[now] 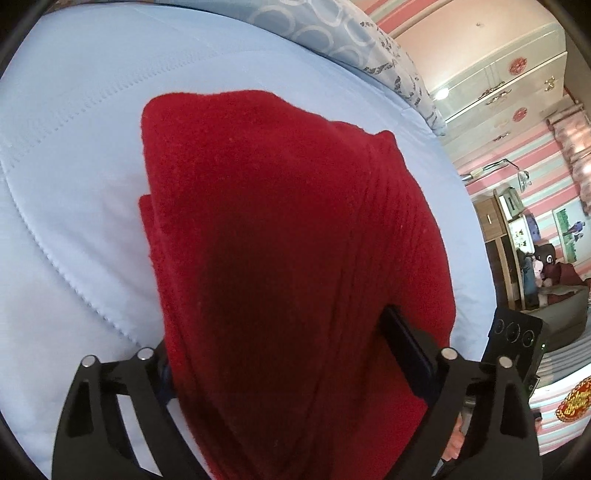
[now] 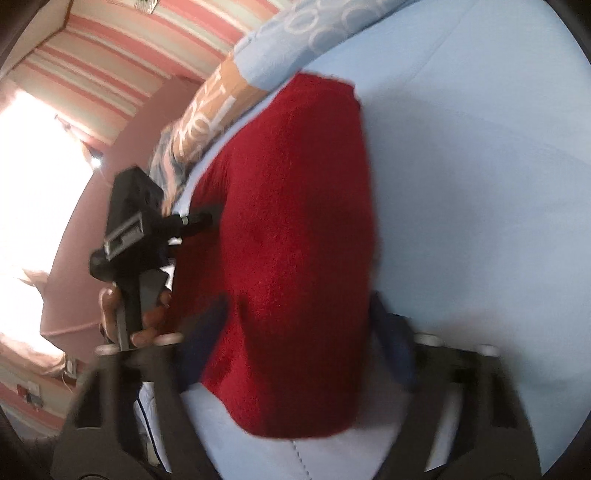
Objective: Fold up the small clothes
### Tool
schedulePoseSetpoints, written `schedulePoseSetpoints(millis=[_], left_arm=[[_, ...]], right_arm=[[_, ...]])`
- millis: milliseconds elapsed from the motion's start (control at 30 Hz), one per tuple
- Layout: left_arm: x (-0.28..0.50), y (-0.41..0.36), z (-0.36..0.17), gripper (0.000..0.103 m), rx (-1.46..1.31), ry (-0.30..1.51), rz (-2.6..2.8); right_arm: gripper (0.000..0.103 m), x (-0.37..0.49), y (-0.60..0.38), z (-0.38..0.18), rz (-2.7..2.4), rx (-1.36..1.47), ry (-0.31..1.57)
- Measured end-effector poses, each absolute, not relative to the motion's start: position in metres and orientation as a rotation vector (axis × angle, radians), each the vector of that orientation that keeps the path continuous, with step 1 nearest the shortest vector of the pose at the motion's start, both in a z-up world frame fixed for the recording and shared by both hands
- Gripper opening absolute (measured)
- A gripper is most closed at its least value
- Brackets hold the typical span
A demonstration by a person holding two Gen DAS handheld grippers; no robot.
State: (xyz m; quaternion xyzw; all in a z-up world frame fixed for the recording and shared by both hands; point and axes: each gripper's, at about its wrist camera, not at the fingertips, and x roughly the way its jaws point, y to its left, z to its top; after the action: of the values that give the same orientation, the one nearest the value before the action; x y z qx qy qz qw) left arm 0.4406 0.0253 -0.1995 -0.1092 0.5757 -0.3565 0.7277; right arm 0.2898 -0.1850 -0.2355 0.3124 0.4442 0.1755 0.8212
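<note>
Filling the lower middle of the left wrist view, the red knitted garment [image 1: 280, 236] drapes down between the fingers of the left gripper [image 1: 291, 354], whose black frame spreads wide at the bottom edge. Its jaws stand well apart with the cloth lying between them; one dark pad [image 1: 406, 347] shows on the right against the fabric, the other is buried under the wool, so whether the pads actually press the cloth I cannot tell. The garment looks folded into a thick bundle, with a ribbed band running along its right side and a lower layer peeking out at its left edge. It rests on a pale blue quilted bed cover [image 1: 74, 184], stitched seams curving across it.

From the right wrist view, blurred throughout, the right gripper [image 2: 295, 343] likewise straddles the near end of the same red bundle [image 2: 295, 240], jaws partly apart and a dark blue pad [image 2: 207, 332] at each flank of the cloth; the pads seem close to the fabric, though the blur hides any contact. Just left of the bundle, a person's hand [image 2: 140, 317] holds the left gripper's black handle [image 2: 129, 236].

Farther off, a blue pillow with ring patterns [image 1: 314, 33] lies at the head of the bed. Beyond it stand pink-striped walls [image 1: 517, 173] and a cream wardrobe [image 1: 498, 81].
</note>
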Motion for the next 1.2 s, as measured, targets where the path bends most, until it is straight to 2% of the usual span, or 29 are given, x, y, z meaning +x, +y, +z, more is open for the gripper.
schedulePoseSetpoints(millis=[33,100,200,400,633,1000,1200], left_arm=[[0.441,0.024,-0.199,0.087,-0.233,1.268,-0.781],[0.440,0.024,-0.198,0.081,-0.216,1.263,-0.765],[0.436,0.022,-0.193,0.072,-0.201,1.241,-0.743],[0.424,0.020,-0.180,0.053,-0.220,1.199,-0.686],[0.399,-0.017,-0.173,0.050,-0.260,1.168,-0.703],[0.370,-0.152,-0.161,0.049,-0.197,1.129,-0.819],[0.377,-0.170,-0.183,0.051,-0.170,1.146,-0.799]], right_arm=[[0.061,0.292,-0.181,-0.236,0.364,0.649,0.950],[0.049,0.294,-0.178,-0.235,0.354,0.626,0.950],[0.037,0.292,-0.177,-0.230,0.336,0.578,0.937],[0.030,0.289,-0.182,-0.215,0.340,0.492,0.904],[0.029,0.266,-0.224,-0.201,0.318,0.423,0.865],[0.029,0.220,-0.331,-0.187,0.158,0.365,0.819],[0.030,0.233,-0.364,-0.216,0.153,0.375,0.860]])
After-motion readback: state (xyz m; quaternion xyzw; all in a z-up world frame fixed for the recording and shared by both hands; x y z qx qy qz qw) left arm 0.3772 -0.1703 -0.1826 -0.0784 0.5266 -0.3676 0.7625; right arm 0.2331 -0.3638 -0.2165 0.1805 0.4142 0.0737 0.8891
